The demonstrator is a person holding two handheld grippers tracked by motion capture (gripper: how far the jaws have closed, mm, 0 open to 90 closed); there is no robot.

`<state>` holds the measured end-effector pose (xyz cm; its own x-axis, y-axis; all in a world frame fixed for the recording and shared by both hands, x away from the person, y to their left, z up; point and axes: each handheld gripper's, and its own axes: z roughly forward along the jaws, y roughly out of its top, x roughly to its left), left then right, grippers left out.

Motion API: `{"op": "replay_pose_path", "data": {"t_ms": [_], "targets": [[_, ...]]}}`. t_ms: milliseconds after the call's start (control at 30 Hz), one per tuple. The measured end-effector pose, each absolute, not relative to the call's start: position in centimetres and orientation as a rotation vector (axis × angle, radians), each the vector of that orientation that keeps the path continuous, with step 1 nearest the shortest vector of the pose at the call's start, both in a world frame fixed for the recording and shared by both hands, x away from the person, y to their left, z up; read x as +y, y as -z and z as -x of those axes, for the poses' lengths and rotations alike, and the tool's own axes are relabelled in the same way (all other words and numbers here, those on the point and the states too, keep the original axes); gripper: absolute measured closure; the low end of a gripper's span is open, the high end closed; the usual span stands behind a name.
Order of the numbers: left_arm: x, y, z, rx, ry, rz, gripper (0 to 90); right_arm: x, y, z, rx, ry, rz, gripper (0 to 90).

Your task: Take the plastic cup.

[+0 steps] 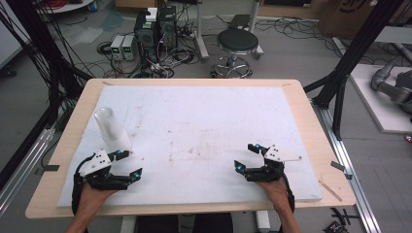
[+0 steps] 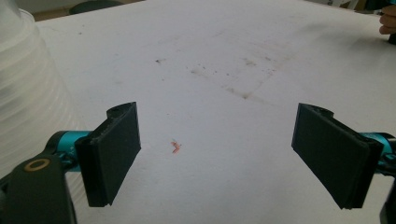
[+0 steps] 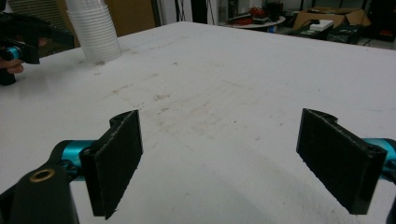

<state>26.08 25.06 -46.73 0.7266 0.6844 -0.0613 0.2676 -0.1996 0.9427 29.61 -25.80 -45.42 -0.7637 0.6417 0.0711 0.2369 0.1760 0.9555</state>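
Observation:
A tall stack of clear plastic cups [image 1: 112, 130] stands on the left part of the white foam board [image 1: 204, 121]. My left gripper [image 1: 131, 163] rests low near the board's front left, just in front of the stack, with its jaws wide apart and nothing between them. In the left gripper view the cups [image 2: 23, 93] rise just outside the left jaw of the left gripper [image 2: 217, 135]. My right gripper [image 1: 245, 156] sits at the front right, open and empty. In the right gripper view the right gripper [image 3: 219, 135] faces bare board, with the cups [image 3: 95, 32] far off.
The foam board lies on a wooden table [image 1: 73, 111]. A small orange speck [image 2: 176, 147] and faint brown stains [image 1: 194, 148] mark the board. Beyond the table stand a black stool [image 1: 237, 43], computer boxes [image 1: 155, 29] with cables, and black frame posts [image 1: 350, 58].

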Motion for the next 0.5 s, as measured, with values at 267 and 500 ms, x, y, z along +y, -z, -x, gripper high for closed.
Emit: {"op": "replay_pose_path", "data": {"t_ms": [267,500], "targets": [[25.03,46.73,-26.14,0.762,-0.453,-1.781,15.4,-25.76,45.42,-29.41,2.103,-1.613,-0.825,14.1],[24.96,46.70,-26.14,0.757,-0.455,-1.788,15.4,-25.80,45.41,-29.28,2.106,-1.620,-0.810,14.1]]}}
